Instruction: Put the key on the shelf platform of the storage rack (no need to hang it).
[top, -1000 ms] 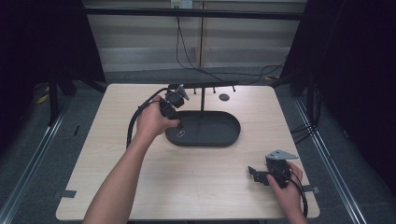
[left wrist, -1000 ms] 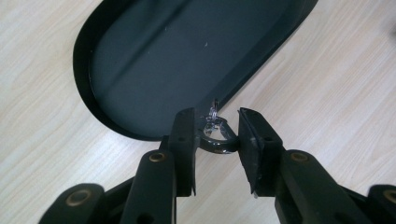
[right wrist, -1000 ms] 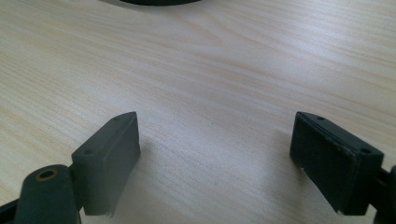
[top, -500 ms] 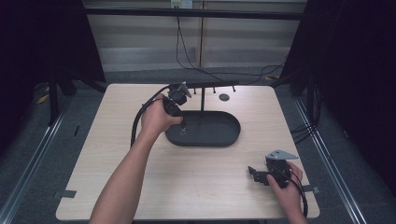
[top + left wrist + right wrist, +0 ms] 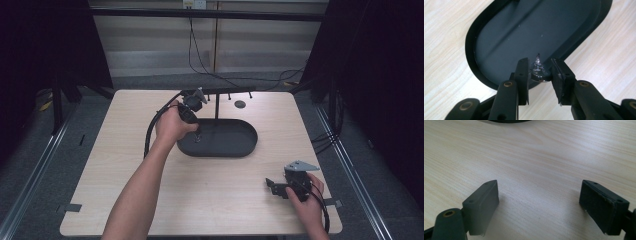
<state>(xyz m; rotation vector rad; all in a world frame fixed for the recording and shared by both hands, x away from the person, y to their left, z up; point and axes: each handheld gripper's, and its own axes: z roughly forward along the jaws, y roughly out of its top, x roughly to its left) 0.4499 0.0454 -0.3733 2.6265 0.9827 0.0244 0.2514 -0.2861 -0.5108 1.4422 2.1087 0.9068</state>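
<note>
My left gripper (image 5: 196, 131) hangs over the left end of a black oval tray (image 5: 240, 150), jaws pointing down. In the left gripper view, my left gripper (image 5: 539, 68) is shut on a small silver trinket (image 5: 539, 75) with a clear sparkling tip, held just above the tray's rim (image 5: 471, 50). A thin black post with a crossbar (image 5: 216, 95) rises from the tray, just right of the left gripper. My right gripper (image 5: 274, 187) rests low at the table's near right corner. Its jaws (image 5: 539, 192) stand wide open over bare wood with nothing between them.
The light wooden table (image 5: 125, 190) has bare room all around the tray. A small dark disc (image 5: 240, 104) lies near the far edge. Cables (image 5: 150, 135) trail from the left gripper toward the table's left.
The left hand has shifted slightly to the right over the tray's left end. The right gripper has stayed where it was.
</note>
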